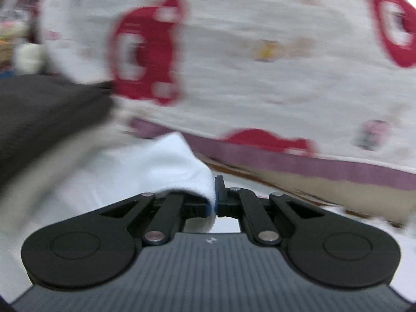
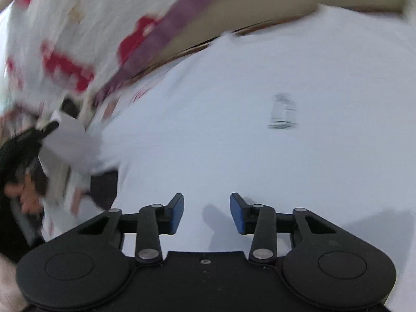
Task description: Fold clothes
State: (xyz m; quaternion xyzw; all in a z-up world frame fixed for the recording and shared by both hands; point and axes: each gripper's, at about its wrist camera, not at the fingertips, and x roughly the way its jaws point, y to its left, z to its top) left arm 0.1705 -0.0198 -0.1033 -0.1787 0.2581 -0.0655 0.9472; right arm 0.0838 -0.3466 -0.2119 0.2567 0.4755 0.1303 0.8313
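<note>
Two grippers work over one white garment (image 2: 234,109), which lies spread flat across most of the right wrist view with a small dark printed mark (image 2: 283,111) on its cloth.

In the left wrist view, a dark folded cloth (image 1: 44,114) sits at the far left, blurred. Just right of it a corner of the white garment (image 1: 161,166) rises in a soft fold and runs down between the black fingers (image 1: 221,189) of the left gripper (image 1: 213,202), whose jaws are closed tight on that fold, the fabric pinched in the narrow seam between them. Behind, filling the upper frame, a cream bedspread (image 1: 260,59) printed with red shapes hangs with a purple band (image 1: 312,163) along its lower edge.

In the right wrist view, at the far left, a hand (image 2: 26,195) and the other black gripper show, blurred, with a lifted white flap of the garment at its tip. The same bedspread crosses the upper left. Low in the middle, the right gripper (image 2: 206,213) hangs just above the flat cloth with its blue pads (image 2: 176,215) standing well apart and nothing between them; its shadow falls on the fabric below.
</note>
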